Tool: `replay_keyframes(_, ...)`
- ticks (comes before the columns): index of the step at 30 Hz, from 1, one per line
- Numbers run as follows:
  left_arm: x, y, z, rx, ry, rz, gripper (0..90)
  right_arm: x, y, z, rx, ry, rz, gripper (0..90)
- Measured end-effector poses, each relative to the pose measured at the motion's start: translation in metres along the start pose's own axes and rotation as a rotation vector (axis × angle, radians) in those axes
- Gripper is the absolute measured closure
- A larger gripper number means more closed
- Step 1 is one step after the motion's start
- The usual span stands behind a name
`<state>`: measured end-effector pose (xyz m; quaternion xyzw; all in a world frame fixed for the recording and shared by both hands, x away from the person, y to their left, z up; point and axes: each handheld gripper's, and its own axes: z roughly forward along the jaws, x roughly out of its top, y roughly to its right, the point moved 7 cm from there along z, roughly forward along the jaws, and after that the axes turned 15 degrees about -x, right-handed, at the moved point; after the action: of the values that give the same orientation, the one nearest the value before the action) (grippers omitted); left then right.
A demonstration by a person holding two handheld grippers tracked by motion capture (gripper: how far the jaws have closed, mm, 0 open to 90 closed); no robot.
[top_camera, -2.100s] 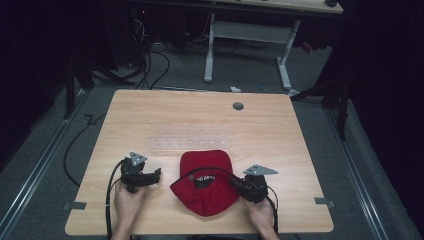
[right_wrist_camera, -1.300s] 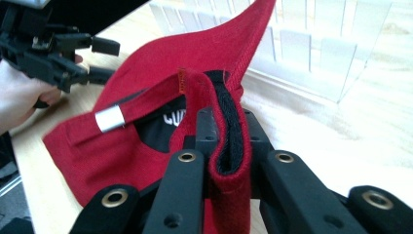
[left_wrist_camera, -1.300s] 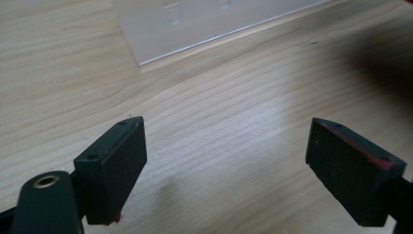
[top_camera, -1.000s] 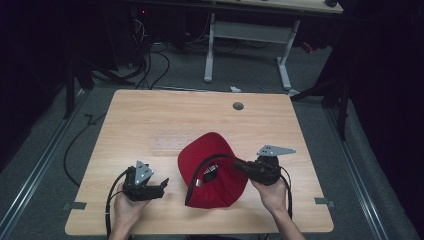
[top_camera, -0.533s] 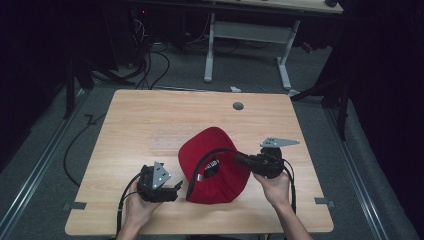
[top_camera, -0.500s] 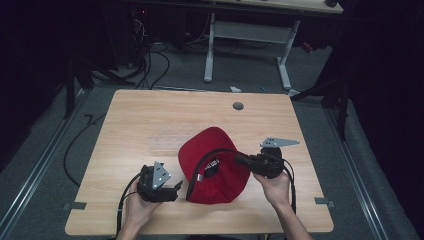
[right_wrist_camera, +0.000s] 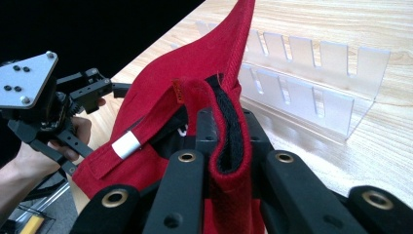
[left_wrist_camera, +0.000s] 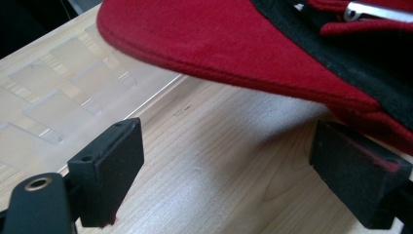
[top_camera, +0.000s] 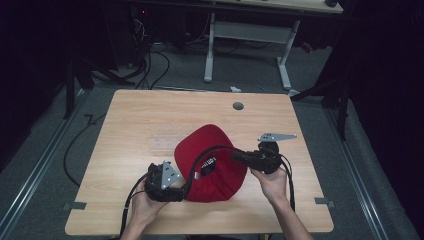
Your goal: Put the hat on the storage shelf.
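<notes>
A wooden surface (top_camera: 150,120) carries a red cap (top_camera: 212,150), which sits near the person's edge, lifted and tilted with its brim toward the far side, between the two grippers. The right gripper (top_camera: 240,157) is clamped on the cap's rear band, with red fabric and black sweatband pinched between its jaws in the right gripper view (right_wrist_camera: 229,146). The left gripper (top_camera: 175,186) waits low beside the cap's near edge, jaws spread wide and holding nothing, the cap's rim (left_wrist_camera: 234,63) hanging just above them. The likely trouble, judging from this hold, is that a single pinch on soft cloth lets the cap swing or slide out if the right hand twists. The left jaws, set so close under the rim, could also snag or crumple the fabric on closing rather than grip it cleanly. A clear slotted rack (right_wrist_camera: 311,83) stands on the surface just beyond the cap, its slots empty. A swinging brim could knock it, since it is faint enough to misjudge. The cap's buckle strap (right_wrist_camera: 125,144) dangles loose and may catch on a jaw.
</notes>
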<state>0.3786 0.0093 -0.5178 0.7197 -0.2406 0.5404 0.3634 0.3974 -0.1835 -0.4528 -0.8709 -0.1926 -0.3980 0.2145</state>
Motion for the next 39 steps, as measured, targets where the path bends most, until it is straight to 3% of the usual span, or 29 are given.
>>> replay_keyframes(7, 0.004, 0.005, -0.003, 0.001, 0.011, 0.039, 12.4, -0.002, 0.001, 0.010, -0.044, -0.051, -0.026, 82.6)
replay_keyframes(19, 0.001, 0.012, -0.001, -0.009, -0.029, 0.114, 11.8, -0.007, 0.000, 0.017, -0.074, -0.104, -0.054, 82.5)
replay_keyframes(30, 0.002, 0.017, 0.002, -0.017, -0.039, 0.146, 14.7, -0.008, 0.002, 0.019, -0.046, -0.134, -0.040, 82.4)
replay_keyframes(39, 0.001, 0.017, 0.003, -0.011, -0.044, 0.153, 15.4, -0.006, 0.000, 0.018, 0.014, -0.150, -0.016, 82.2)
